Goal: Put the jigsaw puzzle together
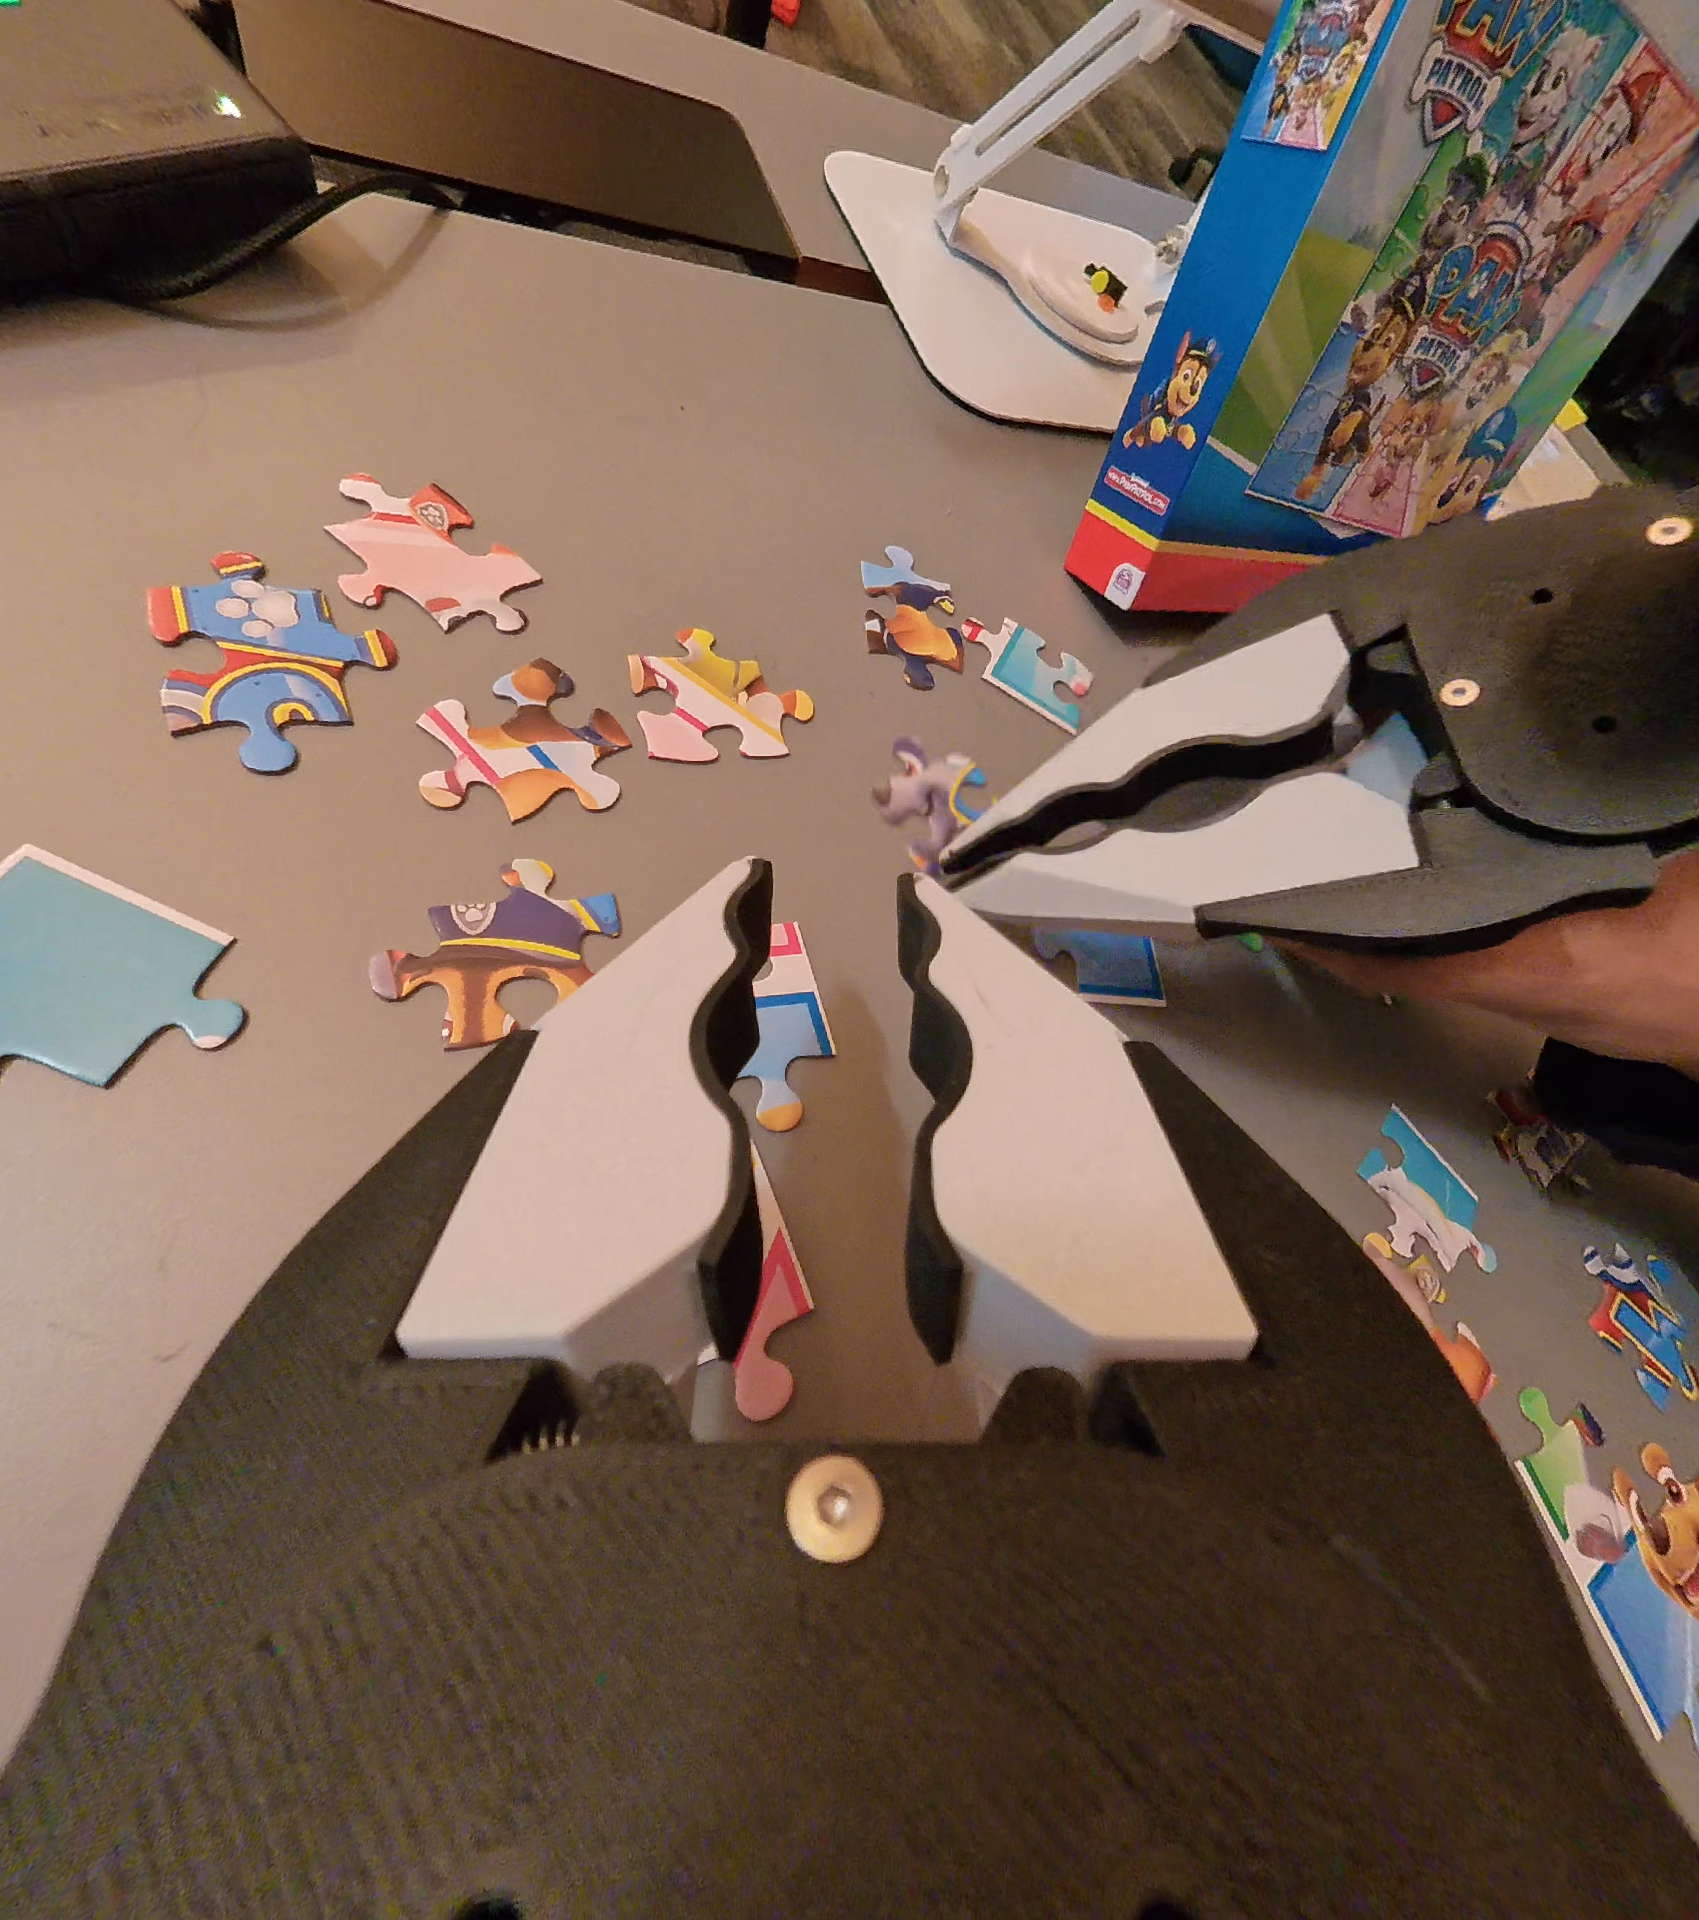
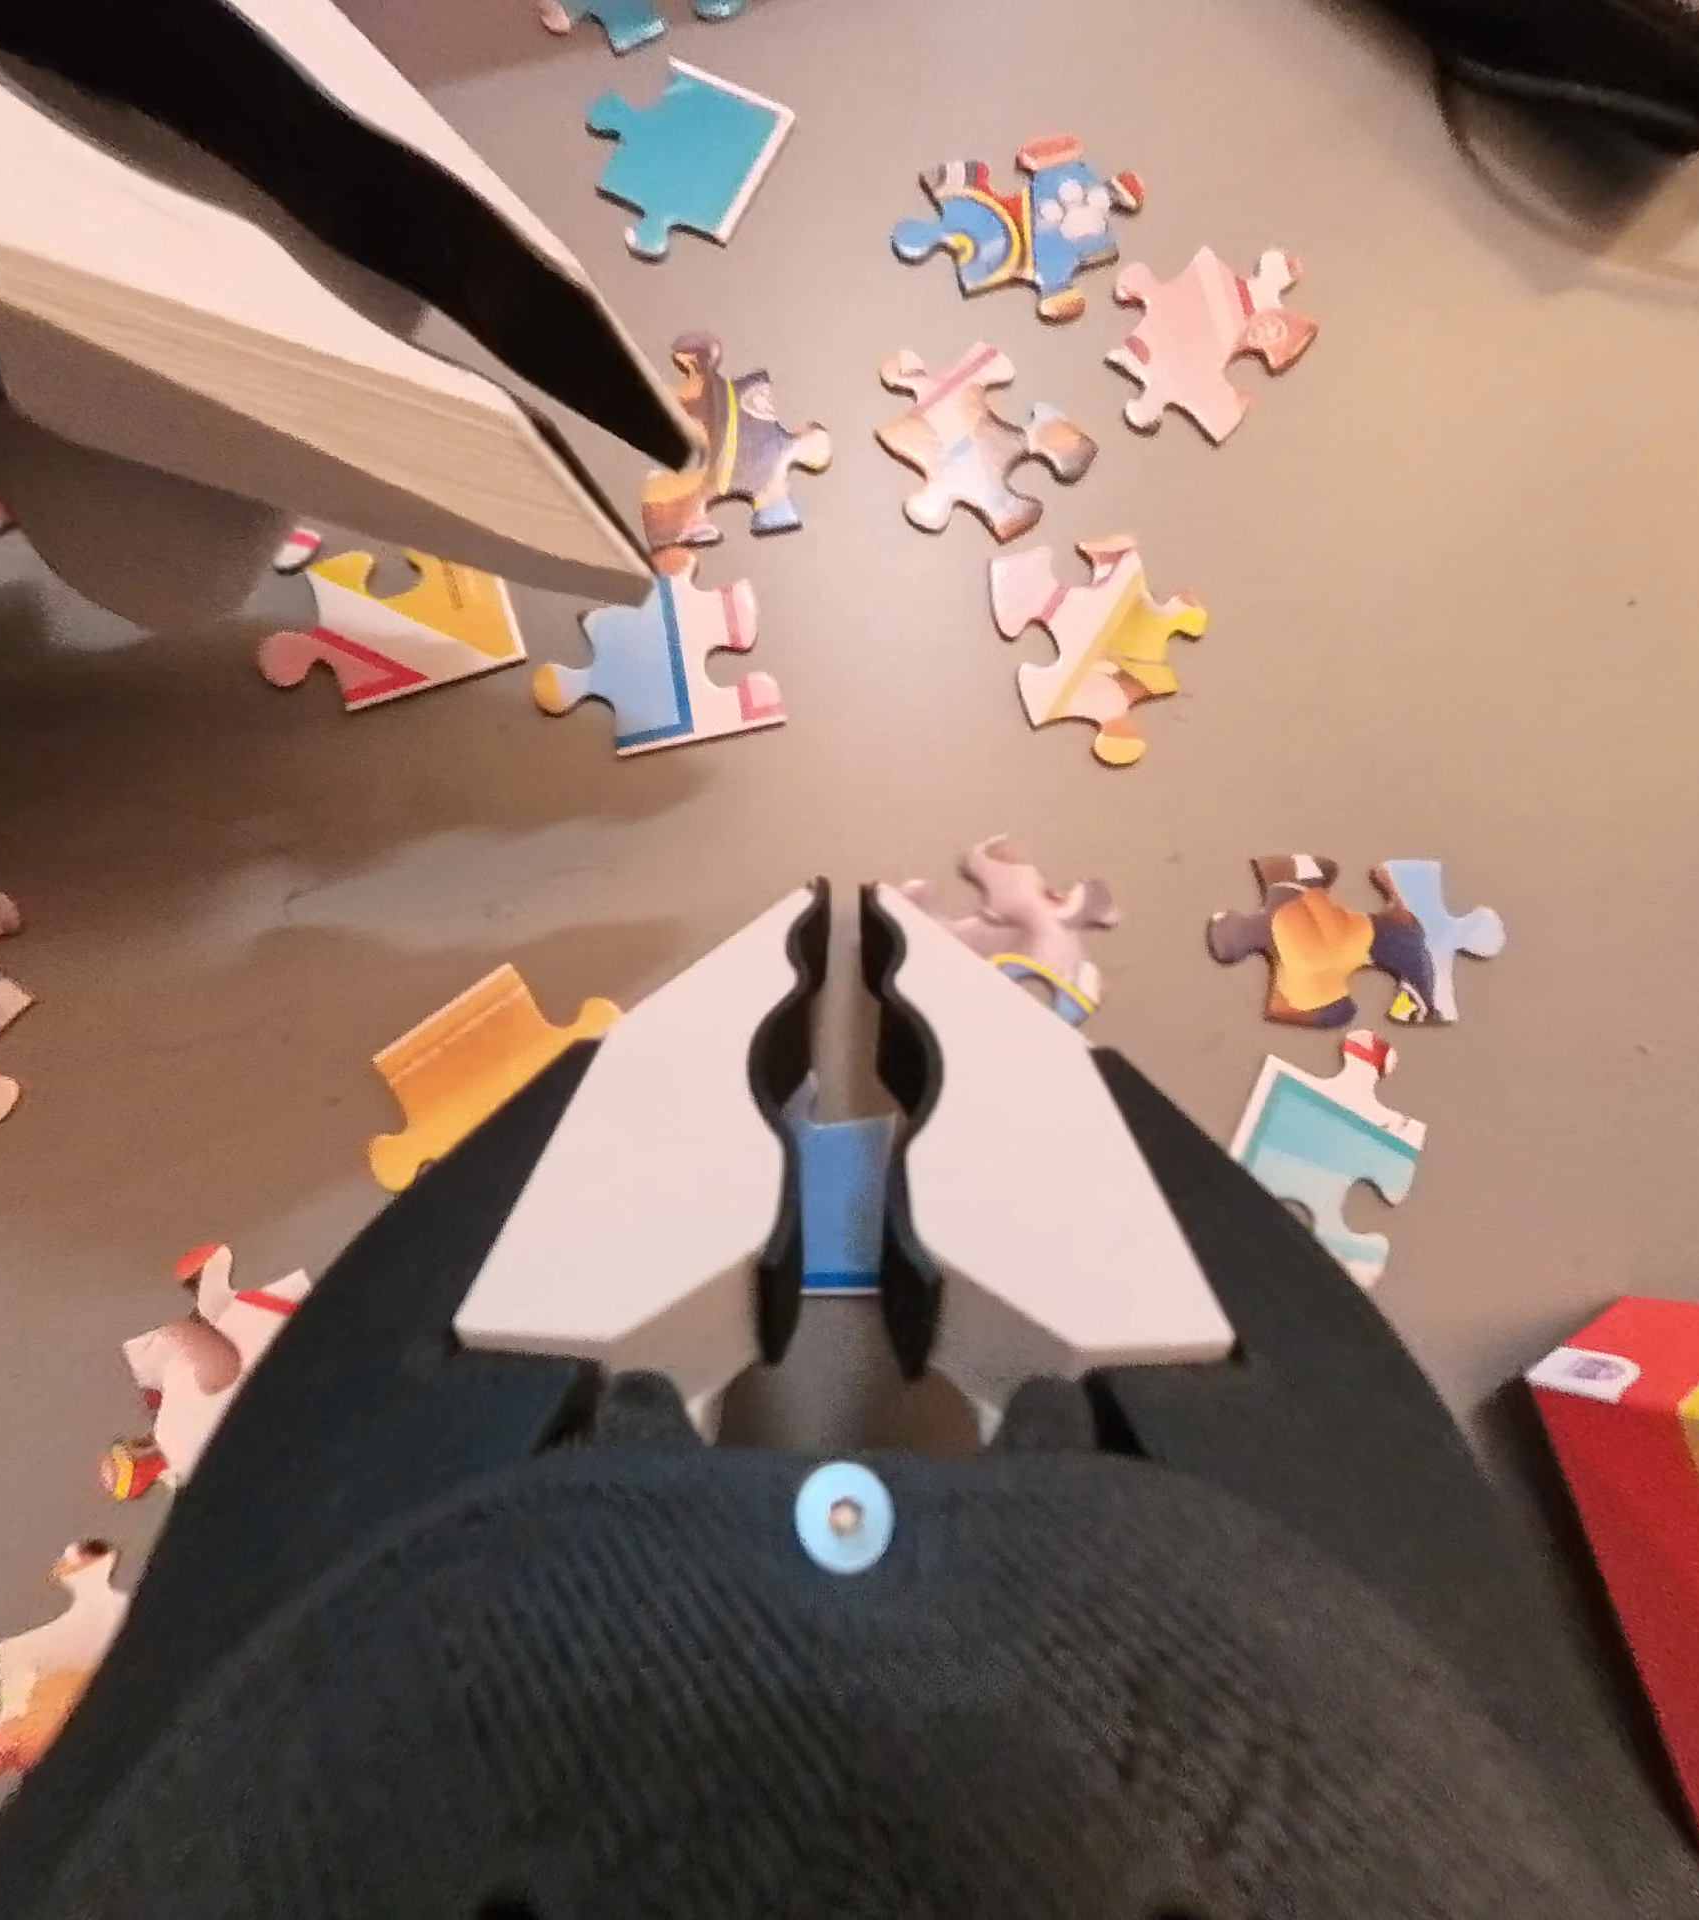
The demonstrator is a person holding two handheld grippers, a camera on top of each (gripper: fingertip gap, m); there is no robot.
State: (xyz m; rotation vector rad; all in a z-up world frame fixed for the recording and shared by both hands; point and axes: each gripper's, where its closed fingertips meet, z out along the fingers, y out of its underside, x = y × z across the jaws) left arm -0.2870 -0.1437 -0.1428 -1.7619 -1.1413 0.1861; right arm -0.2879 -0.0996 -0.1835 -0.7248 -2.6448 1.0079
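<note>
Many puzzle pieces lie loose on a grey table (image 1: 616,416). My left gripper (image 1: 834,883) is open and holds nothing. It hovers over a blue, white and pink piece (image 1: 788,1018) and a pink and red piece (image 1: 772,1299). In the right wrist view the left gripper (image 2: 663,520) comes in from the upper left, its tips just above that blue and white piece (image 2: 668,665). My right gripper (image 2: 843,894) is shut, with only table showing between its tips. A lavender dog piece (image 2: 1021,925) lies flat just right of its tip. A blue piece (image 2: 840,1195) lies under it. It also shows in the left wrist view (image 1: 954,862), right beside my left fingertip.
A colourful puzzle box (image 1: 1396,291) stands at the right; it also shows in the right wrist view (image 2: 1676,1538). A white stand (image 1: 980,270) is behind it. A black device with a cable (image 1: 45,156) sits at the far left. A teal corner piece (image 1: 66,966) lies at the left. One gripper's finger ends stand about 7 cm off the other's. The blue piece (image 2: 840,1195) is about 6 cm from my right fingertips.
</note>
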